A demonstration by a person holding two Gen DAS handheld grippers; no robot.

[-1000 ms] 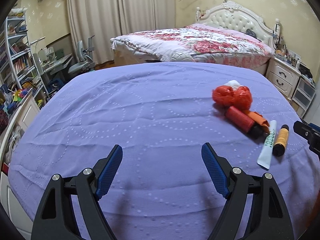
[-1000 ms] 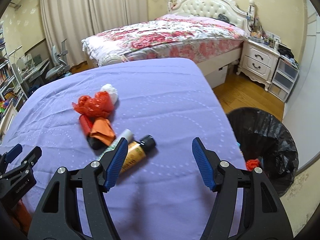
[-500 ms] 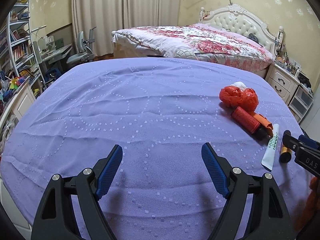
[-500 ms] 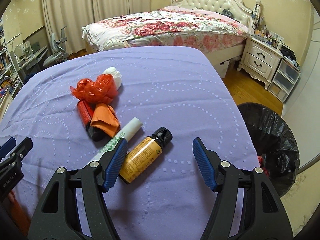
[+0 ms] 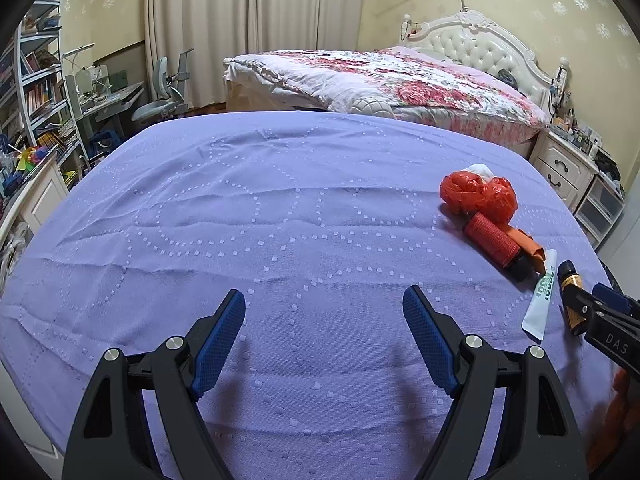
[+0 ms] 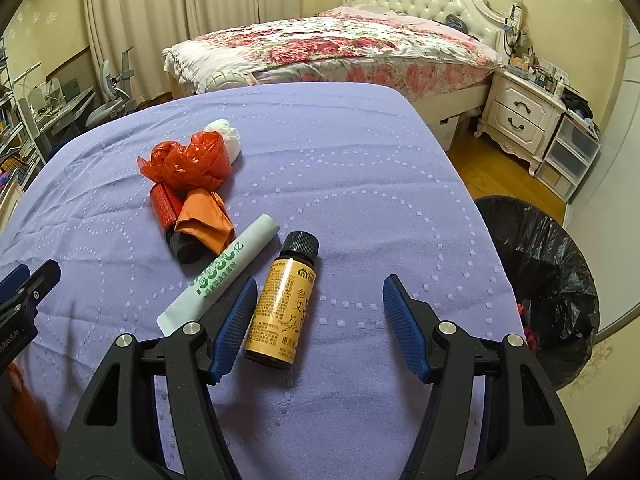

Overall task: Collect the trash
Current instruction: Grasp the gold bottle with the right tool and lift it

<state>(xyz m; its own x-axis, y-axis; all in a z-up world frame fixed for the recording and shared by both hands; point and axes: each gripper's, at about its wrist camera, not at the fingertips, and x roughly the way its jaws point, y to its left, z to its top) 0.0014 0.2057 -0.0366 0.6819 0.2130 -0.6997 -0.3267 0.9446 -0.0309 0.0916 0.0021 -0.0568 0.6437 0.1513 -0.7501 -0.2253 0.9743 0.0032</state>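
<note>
R gripper (image 6: 316, 312) jaws closing around the yellow bottle (image 6: 282, 300), pads not on it yet. L gripper (image 5: 324, 336) jaws wide, empty. Left on table (image 6: 360, 184): tube (image 6: 224, 276), red bag (image 6: 188, 162), red bottle (image 6: 168, 216). Bin (image 6: 548, 292) beside the table holds some trash; mostly undone.

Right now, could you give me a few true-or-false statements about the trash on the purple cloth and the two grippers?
1. The small brown bottle with a yellow label and black cap lies on its side between the right gripper fingers, which are closing. True.
2. The left gripper holds the white tube with green print. False: its fingers are open over bare purple cloth.
3. The crumpled red plastic bag is in the black-lined trash bin. False: it lies on the cloth.
4. The bottle's cap is on. True.
</note>
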